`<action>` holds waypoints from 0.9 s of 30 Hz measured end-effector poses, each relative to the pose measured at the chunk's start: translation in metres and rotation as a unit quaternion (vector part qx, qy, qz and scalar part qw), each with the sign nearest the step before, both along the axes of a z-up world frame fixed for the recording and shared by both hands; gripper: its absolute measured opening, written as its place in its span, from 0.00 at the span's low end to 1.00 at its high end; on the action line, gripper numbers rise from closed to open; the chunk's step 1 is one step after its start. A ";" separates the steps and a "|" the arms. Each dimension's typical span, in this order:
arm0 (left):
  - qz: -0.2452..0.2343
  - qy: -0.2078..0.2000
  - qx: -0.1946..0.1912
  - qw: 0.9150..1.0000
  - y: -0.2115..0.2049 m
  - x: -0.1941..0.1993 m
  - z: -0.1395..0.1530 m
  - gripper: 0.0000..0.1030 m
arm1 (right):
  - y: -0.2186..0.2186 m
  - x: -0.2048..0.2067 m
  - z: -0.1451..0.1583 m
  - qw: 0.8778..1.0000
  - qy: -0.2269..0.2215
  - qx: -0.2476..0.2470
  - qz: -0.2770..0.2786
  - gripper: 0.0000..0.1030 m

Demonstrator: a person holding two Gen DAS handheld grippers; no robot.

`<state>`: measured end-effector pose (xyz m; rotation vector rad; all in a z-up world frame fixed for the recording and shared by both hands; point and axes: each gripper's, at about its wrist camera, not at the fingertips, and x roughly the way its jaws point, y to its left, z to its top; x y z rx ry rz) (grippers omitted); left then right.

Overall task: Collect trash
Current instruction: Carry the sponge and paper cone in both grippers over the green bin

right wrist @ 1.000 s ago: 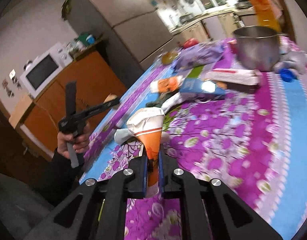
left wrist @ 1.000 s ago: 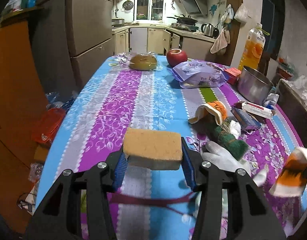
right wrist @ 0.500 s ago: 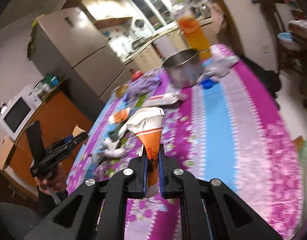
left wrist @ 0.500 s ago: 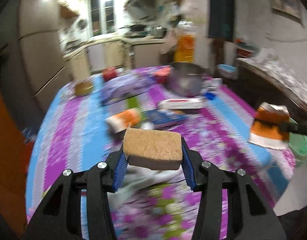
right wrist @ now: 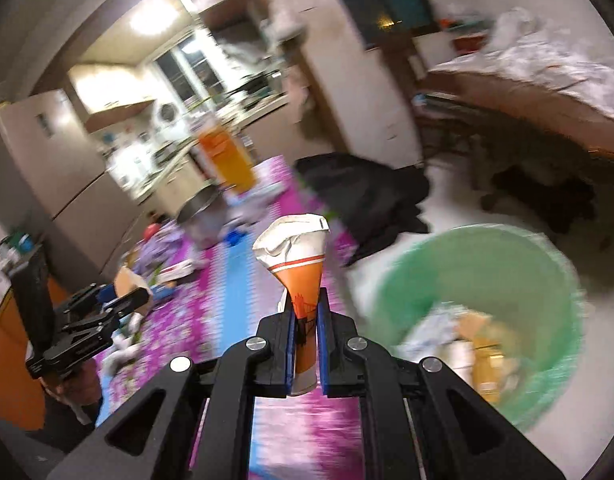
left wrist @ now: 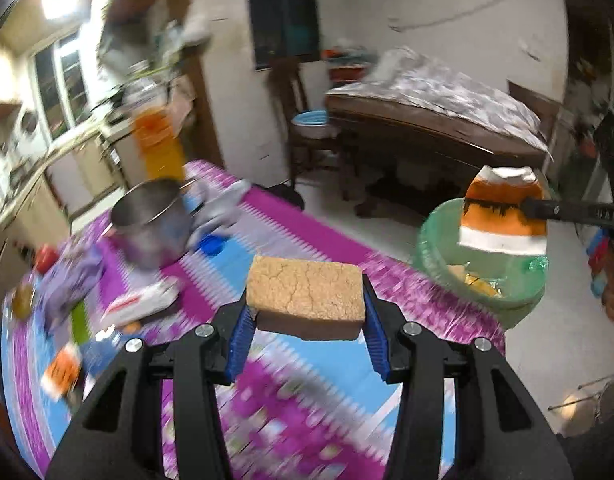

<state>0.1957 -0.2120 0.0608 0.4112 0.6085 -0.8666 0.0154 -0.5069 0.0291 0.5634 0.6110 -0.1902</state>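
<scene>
The left hand-held gripper [left wrist: 307, 320] clamps a tan sponge [left wrist: 305, 294] crosswise between its blue pads, above the striped table [left wrist: 291, 236]. The right hand-held gripper [right wrist: 305, 334], nearly closed, pinches a crumpled orange-and-white paper cup [right wrist: 297, 258] that sticks up at twelve o'clock. A green bin [right wrist: 547, 280] with trash in it sits at about three o'clock of that cup, beside the table.

The left gripper [left wrist: 307, 320] has its jaws clamped on a sponge block [left wrist: 305, 296], while the right gripper [right wrist: 305, 344], jaws nearly together, pinches a crumpled paper cup [right wrist: 297, 268].
</scene>
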 end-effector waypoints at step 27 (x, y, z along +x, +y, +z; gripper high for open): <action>-0.252 0.063 0.118 0.959 -0.238 -0.058 -0.054 0.45 | -0.094 -0.035 -0.006 0.967 0.231 -0.086 -0.068 0.10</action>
